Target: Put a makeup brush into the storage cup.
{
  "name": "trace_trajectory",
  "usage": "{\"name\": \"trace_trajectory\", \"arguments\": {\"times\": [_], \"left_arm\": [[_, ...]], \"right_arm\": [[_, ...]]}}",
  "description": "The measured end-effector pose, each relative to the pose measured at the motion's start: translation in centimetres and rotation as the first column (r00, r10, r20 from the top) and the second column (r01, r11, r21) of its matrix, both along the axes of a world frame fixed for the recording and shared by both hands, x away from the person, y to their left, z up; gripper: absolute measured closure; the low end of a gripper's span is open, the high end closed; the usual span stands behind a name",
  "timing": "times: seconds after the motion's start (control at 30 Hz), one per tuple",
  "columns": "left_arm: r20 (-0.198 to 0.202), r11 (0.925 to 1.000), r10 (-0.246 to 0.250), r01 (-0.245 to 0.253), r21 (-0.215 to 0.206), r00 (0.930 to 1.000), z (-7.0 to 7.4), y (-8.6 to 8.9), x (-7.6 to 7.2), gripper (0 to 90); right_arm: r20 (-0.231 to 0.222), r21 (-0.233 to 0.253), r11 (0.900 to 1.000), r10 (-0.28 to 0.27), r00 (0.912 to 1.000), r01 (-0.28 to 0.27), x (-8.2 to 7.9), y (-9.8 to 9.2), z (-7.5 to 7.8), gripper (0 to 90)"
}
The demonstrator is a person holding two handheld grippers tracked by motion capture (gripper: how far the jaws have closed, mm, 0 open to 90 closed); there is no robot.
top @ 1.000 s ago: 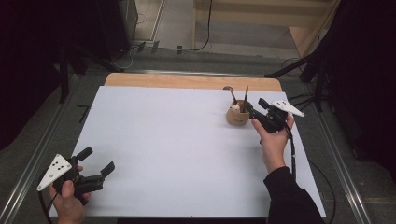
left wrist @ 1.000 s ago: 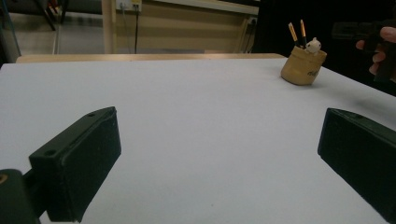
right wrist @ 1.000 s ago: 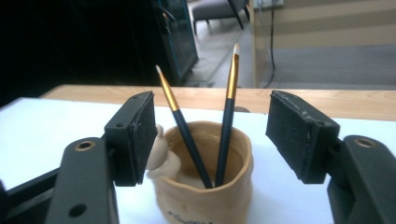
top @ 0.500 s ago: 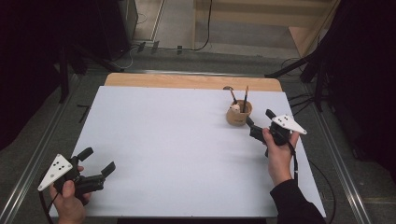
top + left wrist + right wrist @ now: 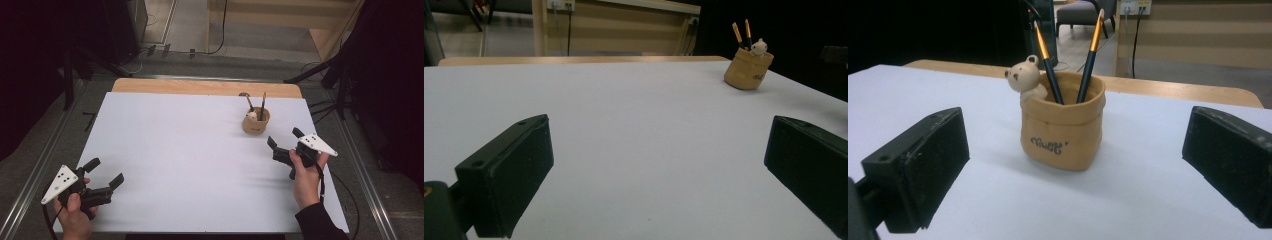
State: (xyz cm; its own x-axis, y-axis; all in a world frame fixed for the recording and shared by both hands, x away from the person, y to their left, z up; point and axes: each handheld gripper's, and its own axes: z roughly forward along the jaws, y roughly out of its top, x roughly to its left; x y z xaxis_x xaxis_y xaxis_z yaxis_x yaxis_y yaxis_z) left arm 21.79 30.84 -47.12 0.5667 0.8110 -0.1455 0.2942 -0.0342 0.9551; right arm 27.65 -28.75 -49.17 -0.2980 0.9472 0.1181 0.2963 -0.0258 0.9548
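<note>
The right tongs (image 5: 285, 145) hover spread apart near the tan pen holder (image 5: 256, 122) with two brushes (image 5: 1089, 55); the left tongs (image 5: 104, 173), also apart, rest low on the white surface (image 5: 190, 145).

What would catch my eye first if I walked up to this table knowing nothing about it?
Probably the small tan holder shaped like a sack, standing at the far right of the white table, with a little bear figure peeking over its rim and two brushes upright inside. Next, the right hand-held gripper, jaws open, pointed at it from nearby, and the left hand-held gripper, open at the near left corner.
</note>
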Motion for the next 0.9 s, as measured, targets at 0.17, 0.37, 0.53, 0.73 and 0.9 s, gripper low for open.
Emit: {"name": "trace_trajectory", "arguments": {"times": [0.17,0.37,0.53,0.73,0.9], "left_arm": [[0.0,1.0,0.002,-0.002,0.0,1.0,0.0,0.0,0.0,0.1],[0.001,1.0,0.001,-0.001,-0.001,1.0,0.0,0.0,0.0,0.1],[0.002,1.0,0.001,-0.001,-0.001,1.0,0.0,-0.1,0.0,0.1],[0.003,1.0,0.001,-0.001,-0.002,1.0,0.1,-0.1,0.0,0.1],[0.005,1.0,-0.002,0.002,0.001,1.0,0.1,-0.2,-0.1,0.1]], "right_arm": [[0.001,-0.003,1.0,0.006,1.0,-0.006,-1.0,-0.3,-0.3,0.0],[0.001,-0.016,1.0,0.008,1.0,-0.008,-2.4,-0.8,-0.6,0.0],[-0.002,-0.017,1.0,-0.001,1.0,0.001,-3.6,-1.3,-0.9,0.0],[-0.002,-0.021,1.0,-0.001,1.0,0.001,-4.9,-1.9,-1.0,0.0],[0.001,-0.02,1.0,0.002,1.0,-0.002,-5.8,-2.3,-0.9,0.0]]}}
